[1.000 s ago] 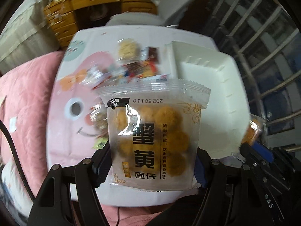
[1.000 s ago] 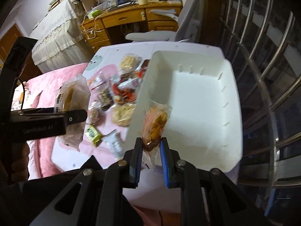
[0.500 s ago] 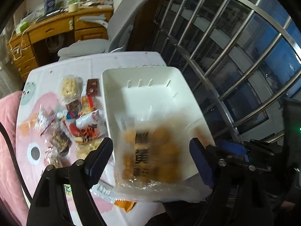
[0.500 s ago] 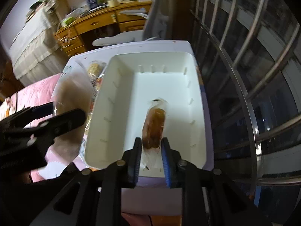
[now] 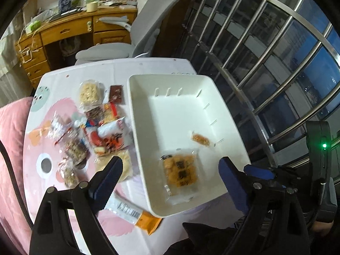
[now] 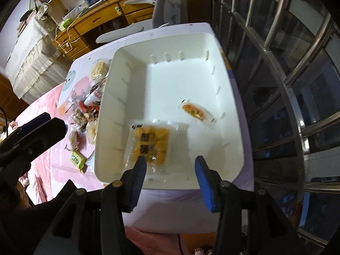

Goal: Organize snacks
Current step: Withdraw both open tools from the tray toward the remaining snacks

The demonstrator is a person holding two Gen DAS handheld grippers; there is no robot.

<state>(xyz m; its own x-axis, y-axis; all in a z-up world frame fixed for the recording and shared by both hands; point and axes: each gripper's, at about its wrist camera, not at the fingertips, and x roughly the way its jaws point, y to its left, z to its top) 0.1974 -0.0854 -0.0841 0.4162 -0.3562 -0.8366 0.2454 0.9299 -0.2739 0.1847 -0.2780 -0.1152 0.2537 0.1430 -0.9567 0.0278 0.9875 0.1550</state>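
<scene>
White bin [image 5: 136, 106] on tabletop [image 5: 63, 80], right of loose snack pile [image 5: 95, 127]. Two packs lying on bin floor: big clear pack [image 5: 180, 170] of yellow balls near front wall, small wrapped snack [image 5: 200, 139] nearer right wall, apart from each other. Left gripper [image 5: 170, 176] tilted steeply down over bin's near end, fingers [image 5: 106, 178] spread wide, released, nothing between the pads; big pack below the gap, untouched. Right gripper [image 6: 170, 172] pointed almost straight down at bin's front edge, blue fingers [image 6: 203, 180] opening, empty; left finger overlapping big pack's [image 6: 150, 142] near edge in view, contact unclear. Small snack [image 6: 196, 111] farther in, clear of both. Left gripper's black arm [image 6: 31, 136] visible at left of right view, over pile side. Blurred, pack text unreadable.
</scene>
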